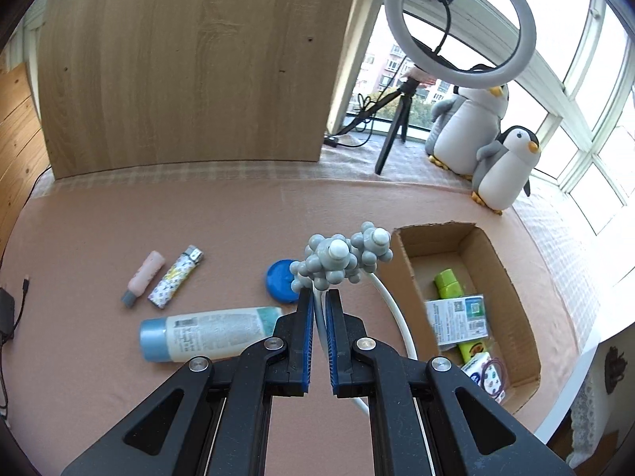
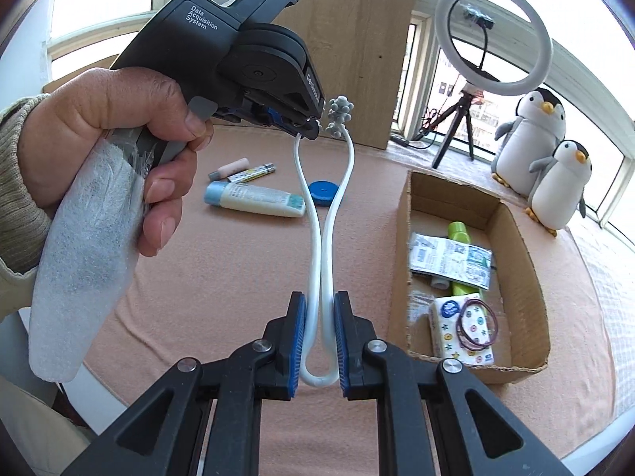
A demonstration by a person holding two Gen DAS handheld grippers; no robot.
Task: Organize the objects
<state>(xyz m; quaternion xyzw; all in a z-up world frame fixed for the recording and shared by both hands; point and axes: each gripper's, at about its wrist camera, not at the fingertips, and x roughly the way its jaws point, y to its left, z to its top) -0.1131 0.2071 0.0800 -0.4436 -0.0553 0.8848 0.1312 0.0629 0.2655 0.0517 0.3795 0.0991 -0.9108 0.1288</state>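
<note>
Low in the right wrist frame, the right gripper [image 2: 319, 337] pinches the white massager [image 2: 325, 238] at its looped bend. Upper left, the left gripper [image 1: 319, 317] clamps one arm below the knobbed heads. Right of centre sits the cardboard box [image 2: 520, 234].

The blue round lid [image 1: 281, 281] is half hidden behind the knobby gray ends of the white massager [image 1: 337, 261], and the left gripper [image 1: 320, 297] covers the tube [image 1: 206, 333] at its near right end. Print on the packets [image 2: 450, 260] in the cardboard box [image 2: 516, 246] is too small to read. The person's hand [image 2: 119, 158] gets cut off at the left edge.
</note>
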